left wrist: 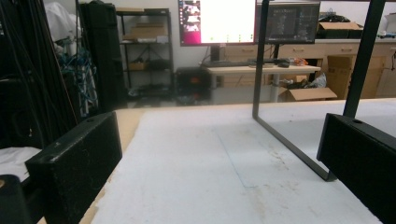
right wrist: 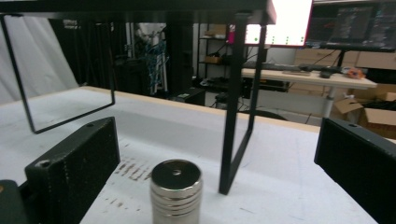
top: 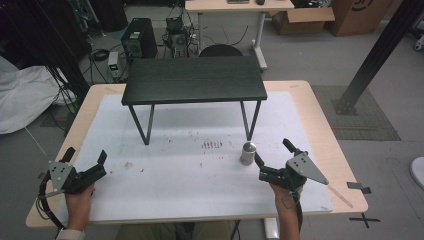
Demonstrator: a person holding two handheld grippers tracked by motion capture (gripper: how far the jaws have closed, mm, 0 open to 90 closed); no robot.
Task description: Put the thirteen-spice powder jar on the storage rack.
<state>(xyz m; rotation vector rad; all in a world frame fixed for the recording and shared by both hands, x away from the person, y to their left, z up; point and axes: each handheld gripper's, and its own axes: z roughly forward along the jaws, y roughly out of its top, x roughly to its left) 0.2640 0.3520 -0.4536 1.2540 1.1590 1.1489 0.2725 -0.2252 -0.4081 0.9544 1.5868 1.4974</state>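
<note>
- Right gripper [top: 271,161] low over the mat, jaws spread wide and empty, aimed so the metal cylinder [top: 248,153] sits between and just ahead of them; nothing gripped yet, the spread leaving room on both sides of the cylinder.
- Same cylinder [right wrist: 176,191] seen along the right gripper's own view: upright, ribbed sides, a small dimple in the flat top, standing free on the mat and not touching either jaw.
- Cylinder placed just beside the near right leg [right wrist: 233,107] of the small black table [top: 194,80], close to it but apart; approach from the person's side probably chosen to keep the jaws clear of that leg.
- Left gripper [top: 85,165] parked near the left edge of the white mat [top: 165,185], jaws likewise wide apart with nothing between them; well apart from the cylinder, seemingly held back as the idle hand.
- From the left gripper view, bare mat ahead and the table's left leg frame [left wrist: 287,144] off to one side.
- Dark smudges [top: 211,144] on the mat just left of the cylinder; nature hard to tell, possibly scuff marks.
- Judged step: closing in on the cylinder for a side grasp.
</note>
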